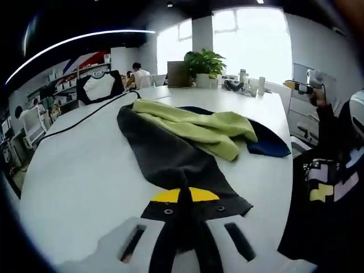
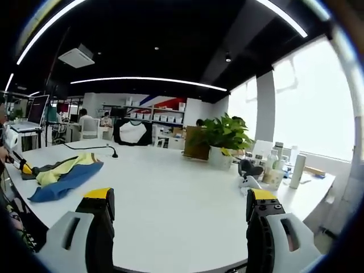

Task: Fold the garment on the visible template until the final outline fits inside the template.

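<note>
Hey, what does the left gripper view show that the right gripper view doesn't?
Left gripper view alone: the left gripper, jaws shut on the dark grey cloth, and a person's dark sleeve.

Right gripper view alone: the right gripper, jaws open over bare tabletop, plus ceiling light strips.

Both: the white table, the yellow-green garment on a blue cloth, the potted plant and bottles.

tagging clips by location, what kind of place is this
Probably an open-plan office or lab: a large white table, shelving along the back wall, a potted plant by big windows, and people seated at desks.
</note>
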